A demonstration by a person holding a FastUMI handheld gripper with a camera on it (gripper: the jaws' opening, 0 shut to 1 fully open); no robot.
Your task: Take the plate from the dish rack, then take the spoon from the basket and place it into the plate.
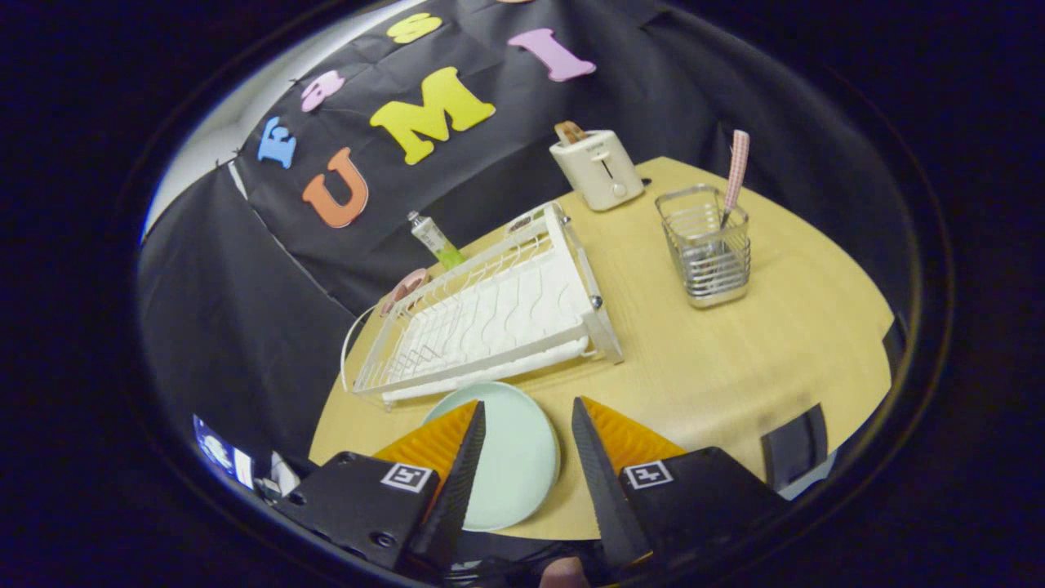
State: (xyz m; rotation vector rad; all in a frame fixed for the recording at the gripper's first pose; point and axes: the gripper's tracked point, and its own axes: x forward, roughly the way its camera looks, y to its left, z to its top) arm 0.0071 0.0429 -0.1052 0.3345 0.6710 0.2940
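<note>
Your gripper (526, 420) is wide open and holds nothing. The round, pale green plate (510, 457) lies flat on the light wooden table (735, 359), just under and between your two fingers. It sits right in front of the white wire dish rack (490, 314), out of it, with no dishes standing in the slots that you can see. So the first step looks done, and the spoon step comes next.

The spoon with the pink checked handle (736, 175) stands up in the shiny wire basket (706, 245). From the plate, that basket is at about 1 o'clock, well apart from your fingers and to the right of the rack. A cream toaster (596, 167) stands near it, at about 11 o'clock from the basket.

For the next move you will likely need to lift away from the plate and travel to the basket. Come at the handle high up, where it pokes out over the rim, so your fingers do not bump the wires. Close on the thin handle, pull it straight up, then bring it to the plate.
</note>
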